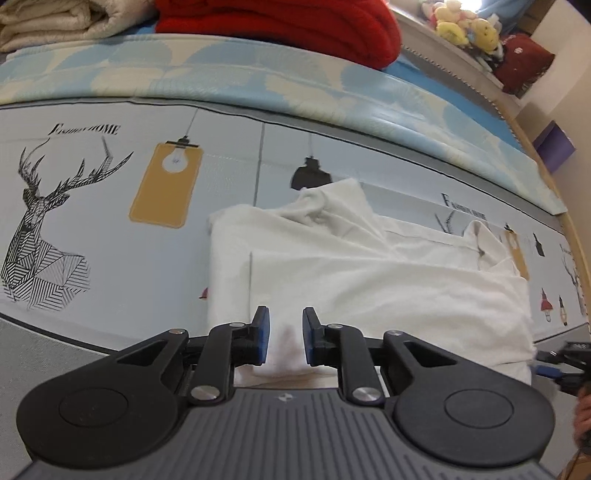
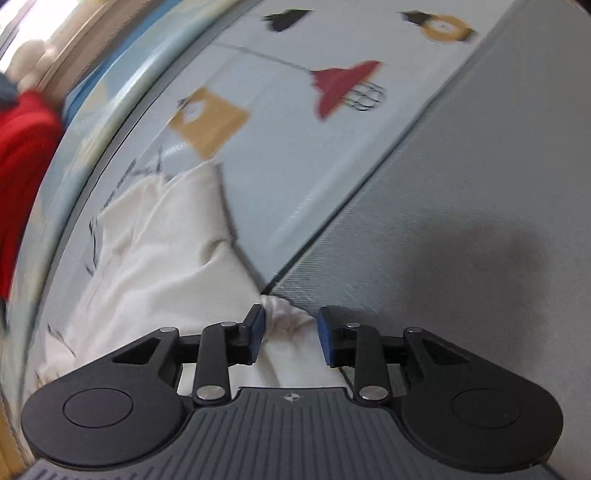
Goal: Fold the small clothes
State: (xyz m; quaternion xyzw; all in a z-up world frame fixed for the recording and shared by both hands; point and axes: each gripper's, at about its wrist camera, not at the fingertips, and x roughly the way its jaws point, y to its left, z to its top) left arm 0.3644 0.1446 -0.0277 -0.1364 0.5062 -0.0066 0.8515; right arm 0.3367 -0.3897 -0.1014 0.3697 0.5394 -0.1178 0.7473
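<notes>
We have a white garment (image 1: 369, 280) lying partly folded on a printed mat (image 1: 110, 206) that covers the bed, toward the mat's near edge and right of its middle, with a sleeve or collar bunched up at its far side. Our left gripper (image 1: 285, 341) sits over the garment's near hem with its jaws a narrow gap apart and cloth showing between them, nothing clamped yet as far as we can tell. Our right gripper (image 2: 291, 338) is at the garment's other near corner, just where the mat's patterned field meets its grey border (image 2: 461, 240); its jaws stand somewhat wider, with a puckered tip of cloth between them but not pinched. We judge the step to be taking hold of the near hem at both corners for a fold away from us. To do it well, we should push each pair of pads down past the top layer so that every layer of the hem is caught, close both together, then lift only enough to clear the mat and carry the edge over evenly, keeping the two corners level so the crease runs straight. The right view is blurred, so we should settle that hand before closing. As for containers, we see none: only a red blanket (image 1: 280, 26) and cream bedding (image 1: 55, 22) piled at the bed's far edge.
</notes>
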